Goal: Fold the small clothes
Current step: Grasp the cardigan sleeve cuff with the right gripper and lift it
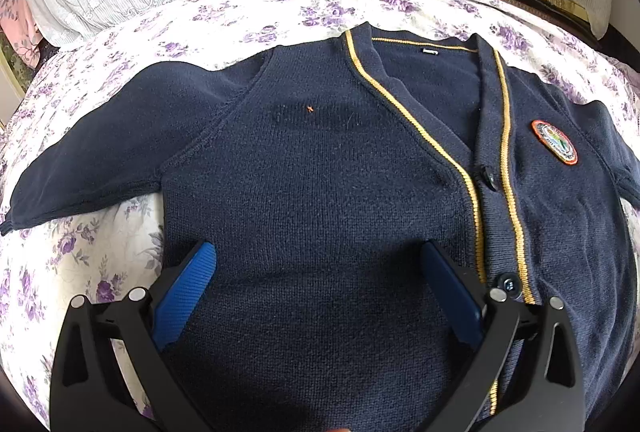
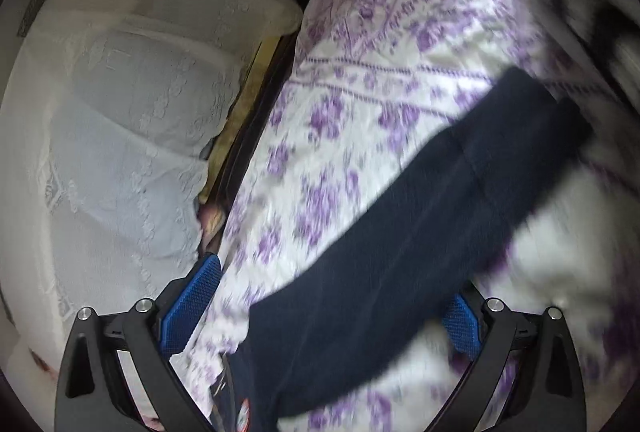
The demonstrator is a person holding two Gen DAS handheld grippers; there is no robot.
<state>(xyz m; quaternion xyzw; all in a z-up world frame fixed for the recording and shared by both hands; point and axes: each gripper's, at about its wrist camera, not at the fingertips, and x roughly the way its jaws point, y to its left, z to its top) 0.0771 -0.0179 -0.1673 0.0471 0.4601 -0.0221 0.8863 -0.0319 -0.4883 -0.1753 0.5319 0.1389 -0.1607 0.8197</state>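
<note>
While your left tool [image 1: 318, 288] is hanging spread wide over the one navy knitted cardigan with yellow-striped edging [image 1: 320, 171], that garment is lying flat, face up, on the bed's white sheet with purple flowers [image 1: 280, 7]. You are seeing one round orange-rimmed badge [image 1: 555, 142], its lettering too small to read, and two dark buttons [image 1: 489, 179]. Your right tool [image 2: 334, 306] is standing wide open astride one navy sleeve [image 2: 420, 216].

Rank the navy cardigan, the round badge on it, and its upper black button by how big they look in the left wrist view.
1. navy cardigan, by far the largest.
2. round badge.
3. upper black button, the smallest.
</note>
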